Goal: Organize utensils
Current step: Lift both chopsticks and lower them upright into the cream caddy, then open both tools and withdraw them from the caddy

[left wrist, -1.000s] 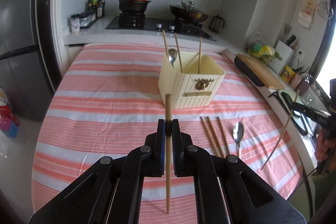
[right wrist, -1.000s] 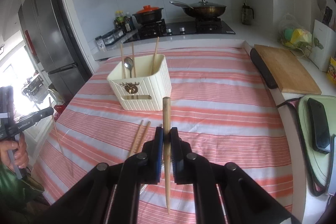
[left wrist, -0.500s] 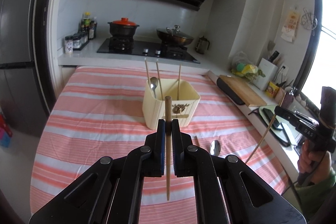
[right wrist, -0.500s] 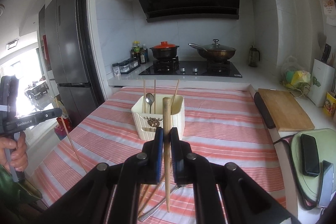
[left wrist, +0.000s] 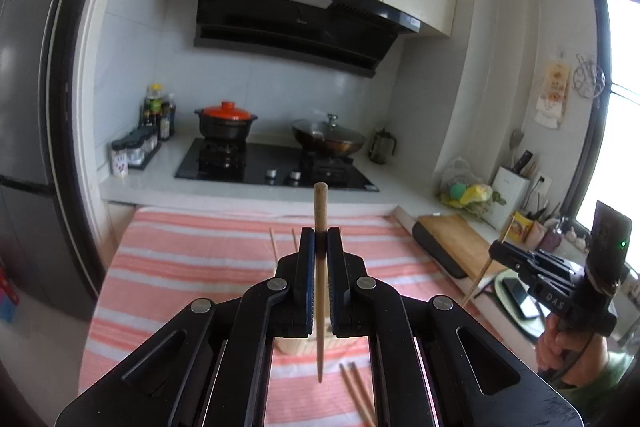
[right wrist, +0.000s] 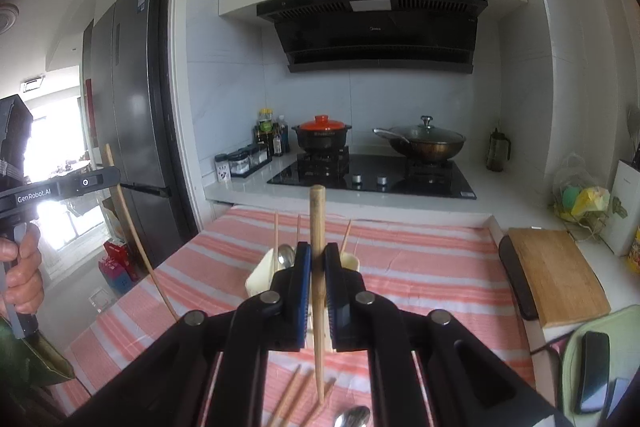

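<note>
My left gripper is shut on a wooden chopstick that stands upright between its jaws. My right gripper is shut on another wooden chopstick, also upright. Both hang above the striped table. The cream utensil holder sits just beyond and below the right gripper, with several chopsticks and a spoon standing in it. In the left wrist view the holder is mostly hidden behind the jaws. Loose chopsticks and a spoon lie on the cloth in front of the holder.
The table has a pink striped cloth. A cutting board lies on the counter to the right, with a phone nearer. The stove behind holds a red-lidded pot and a wok. A fridge stands at the left.
Both grippers have risen and tilted up with their chopsticks, so the holder has dropped low behind the jaws and more wall and cabinets show.
</note>
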